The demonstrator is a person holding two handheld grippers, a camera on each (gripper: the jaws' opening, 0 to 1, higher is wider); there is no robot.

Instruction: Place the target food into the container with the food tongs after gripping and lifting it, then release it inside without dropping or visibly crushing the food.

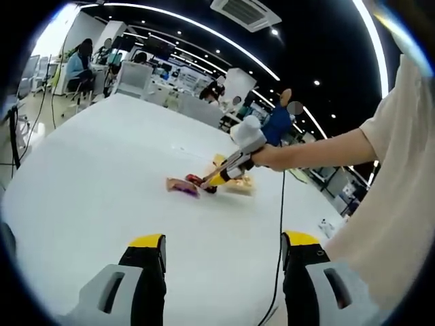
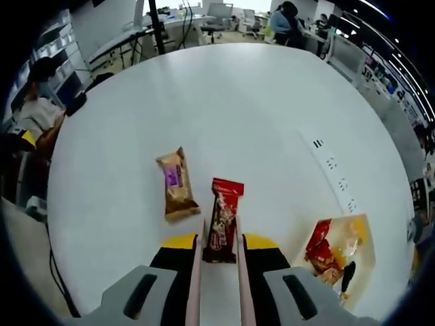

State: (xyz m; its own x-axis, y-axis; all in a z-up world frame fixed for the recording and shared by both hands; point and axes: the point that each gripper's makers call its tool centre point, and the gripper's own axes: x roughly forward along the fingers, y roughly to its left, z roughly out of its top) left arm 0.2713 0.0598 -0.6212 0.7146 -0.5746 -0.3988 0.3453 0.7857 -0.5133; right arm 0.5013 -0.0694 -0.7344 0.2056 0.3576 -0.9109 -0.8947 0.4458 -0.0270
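Note:
A red snack bar packet [image 2: 221, 216] lies on the white table [image 2: 224, 102], its near end between the two pale blades of the food tongs [image 2: 196, 272]. My right gripper [image 2: 219, 243] is shut on the tongs and squeezes them from both sides. A person's hand also holds the right gripper [image 1: 224, 170] low over the snacks. A brown packet with a purple label [image 2: 176, 184] lies just left of the red one. The yellow tray container [image 2: 353, 234] sits to the right and holds a red packet [image 2: 319, 246]. My left gripper [image 1: 224, 246] hovers open above bare table, far from the snacks.
The table's edge [image 2: 61, 224] curves close on the left. Chairs, desks and seated people [image 1: 78, 64] fill the room beyond the table. A black cable [image 1: 280, 231] hangs from the right gripper across the table. A person's arm and pale sleeve [image 1: 401, 170] fill the right side.

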